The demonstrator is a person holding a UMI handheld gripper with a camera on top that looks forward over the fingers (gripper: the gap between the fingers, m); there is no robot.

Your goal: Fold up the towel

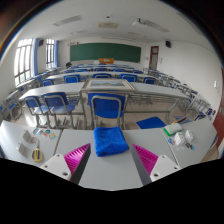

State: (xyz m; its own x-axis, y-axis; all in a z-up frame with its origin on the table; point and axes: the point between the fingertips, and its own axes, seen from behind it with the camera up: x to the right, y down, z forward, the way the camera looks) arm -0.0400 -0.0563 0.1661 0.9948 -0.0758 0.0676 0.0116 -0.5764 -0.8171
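Towel (110, 141): blue, bunched, lying on the table (115, 170) just ahead of the tongs (111, 160). Tongs: spread wide, holding nothing, hovering short of the towel. Step, by my reckoning: approach. Next: reach a towel edge and close.

Soft, matt blue cloth is shown by the towel (111, 142), folded on a smooth, pale, faintly glossy desk (108, 172). Matt magenta facing is seen on the finger pads (76, 158).
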